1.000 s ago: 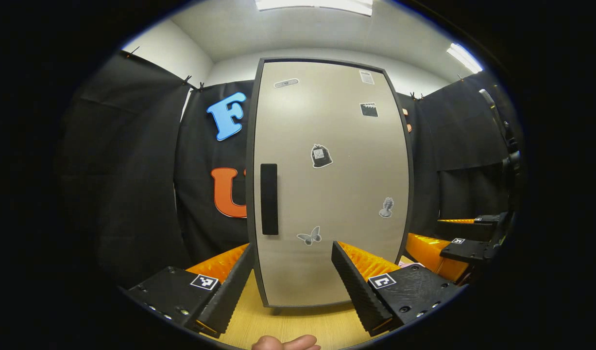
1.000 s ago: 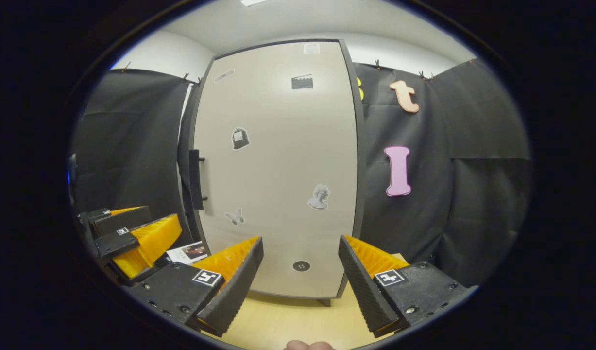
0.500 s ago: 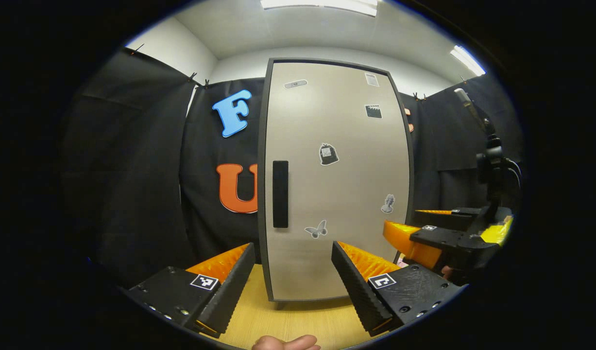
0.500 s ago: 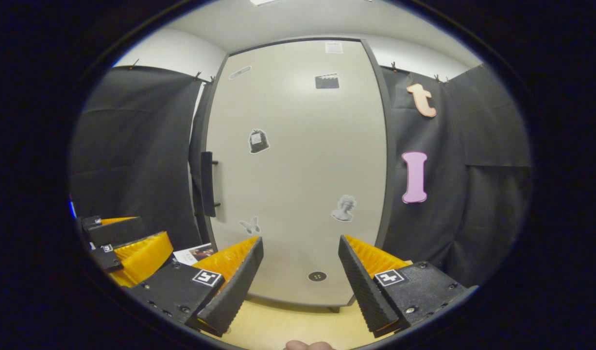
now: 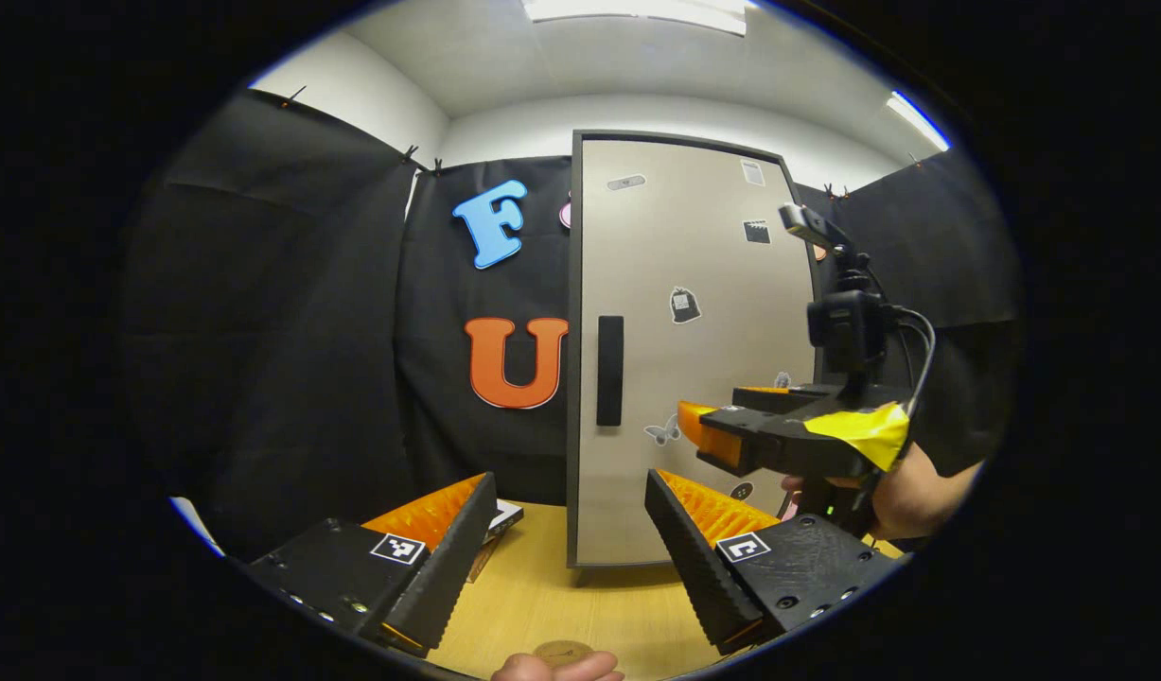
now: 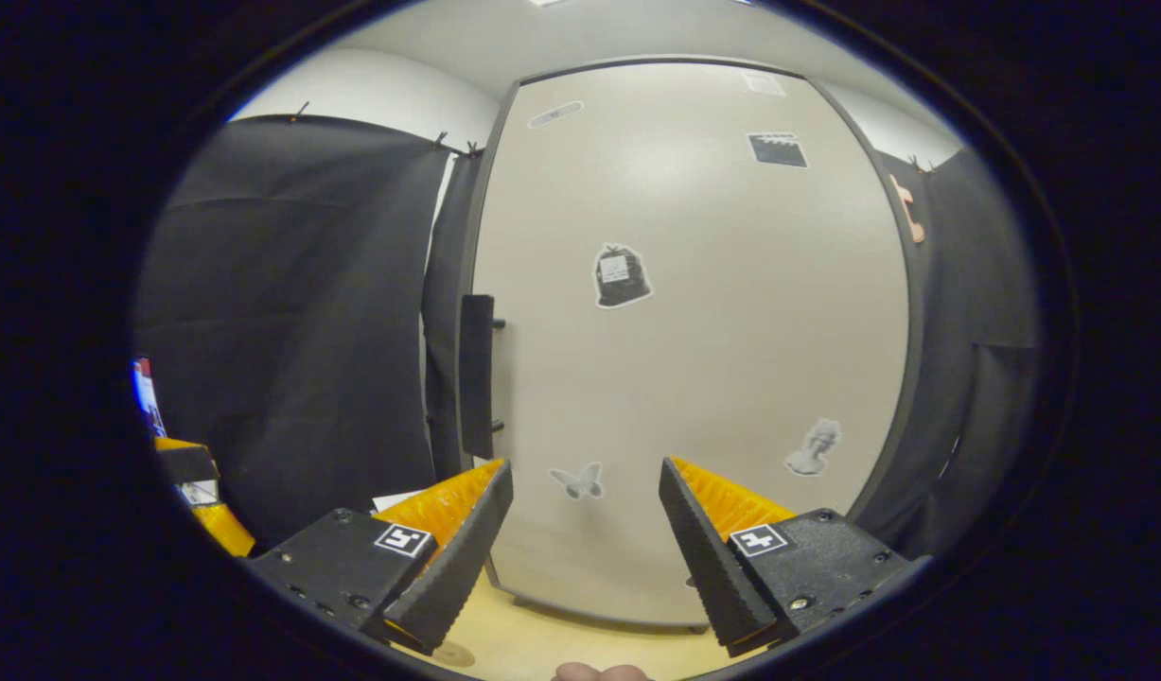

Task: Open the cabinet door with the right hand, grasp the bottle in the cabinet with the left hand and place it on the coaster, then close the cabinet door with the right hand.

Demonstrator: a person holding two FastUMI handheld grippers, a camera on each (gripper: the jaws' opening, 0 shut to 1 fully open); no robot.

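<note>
The tall beige cabinet door point(image 5: 694, 312) point(image 6: 712, 312) stands closed, with several small stickers on it. Its dark vertical handle point(image 5: 609, 371) point(image 6: 476, 376) sits by the door's left edge. My right gripper point(image 6: 585, 549) is open, close in front of the door and right of the handle, touching nothing. In the left gripper view the right gripper point(image 5: 722, 416), held by a hand point(image 5: 906, 497), hovers before the door's lower right part. My left gripper point(image 5: 571, 549) is open and empty, farther back over the table. A round brownish coaster point(image 5: 561, 651) point(image 6: 452, 653) lies on the wooden table. The closed door hides the bottle.
A booklet point(image 5: 500, 518) lies on the wooden table point(image 5: 542, 596) left of the cabinet. Black cloth walls stand behind and to both sides. My left gripper's finger point(image 6: 197, 482) shows at the far left of the right gripper view.
My right gripper has moved forward, much closer to the door and nearer the handle. My left gripper has drawn back and swung left, bringing the coaster into view.
</note>
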